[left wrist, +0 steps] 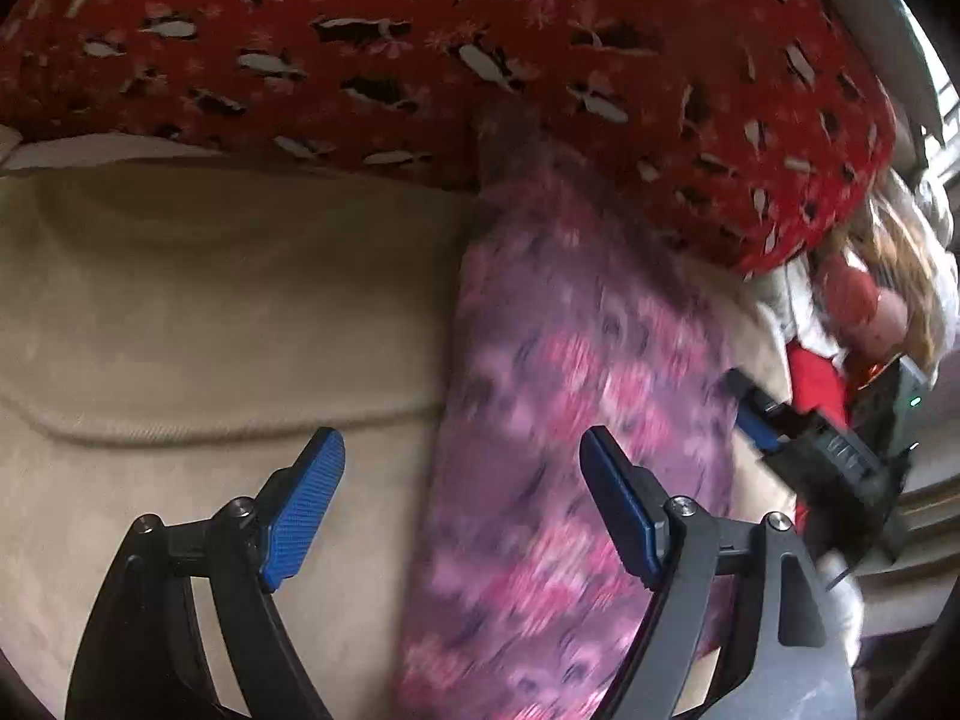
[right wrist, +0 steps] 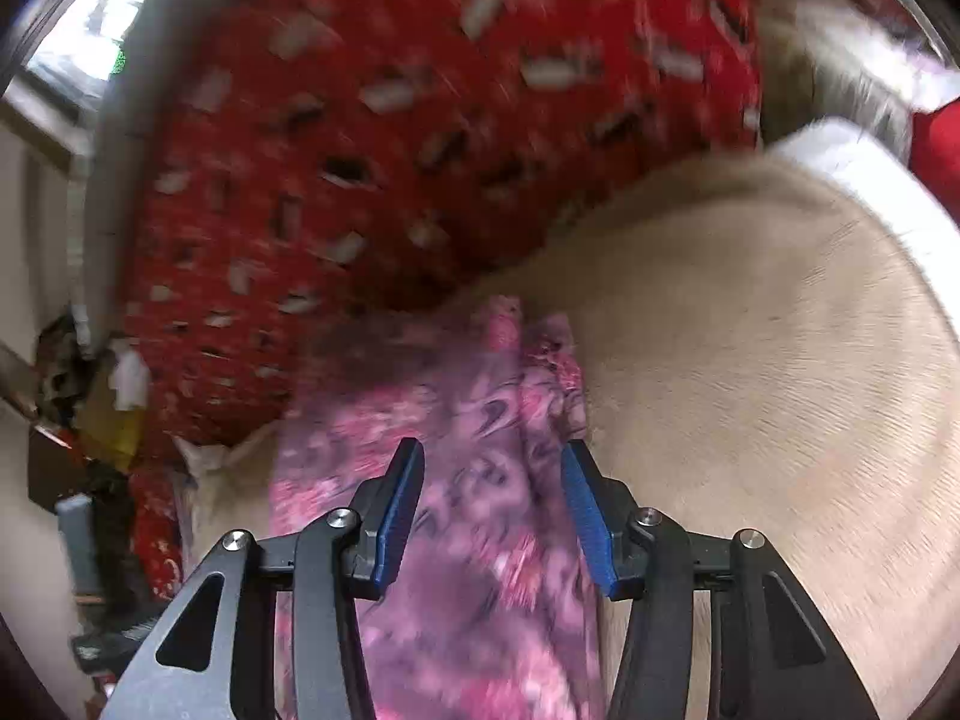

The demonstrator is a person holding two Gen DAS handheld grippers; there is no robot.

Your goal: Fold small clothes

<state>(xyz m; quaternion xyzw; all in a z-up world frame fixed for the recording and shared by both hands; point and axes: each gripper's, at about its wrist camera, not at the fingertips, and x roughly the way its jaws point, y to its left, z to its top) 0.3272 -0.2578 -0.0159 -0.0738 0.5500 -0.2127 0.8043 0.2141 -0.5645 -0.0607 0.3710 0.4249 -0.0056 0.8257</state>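
A pink and purple patterned garment (left wrist: 558, 420) lies folded into a long narrow strip on a beige sofa cushion (left wrist: 210, 300). My left gripper (left wrist: 462, 456) hovers open over the strip's left edge, one blue pad above the cushion and the other above the cloth. In the right wrist view the same garment (right wrist: 480, 420) runs away from me under my right gripper (right wrist: 492, 480), whose jaws stand apart on either side of the strip without pressing it. The right gripper (left wrist: 750, 414) also shows at the garment's right edge in the left wrist view.
A red pillow with a penguin print (left wrist: 480, 60) leans against the back of the sofa, touching the far end of the garment. Red and white items (left wrist: 816, 372) are piled at the right end of the seat. The beige sofa cushion (right wrist: 750, 360) stretches right of the strip.
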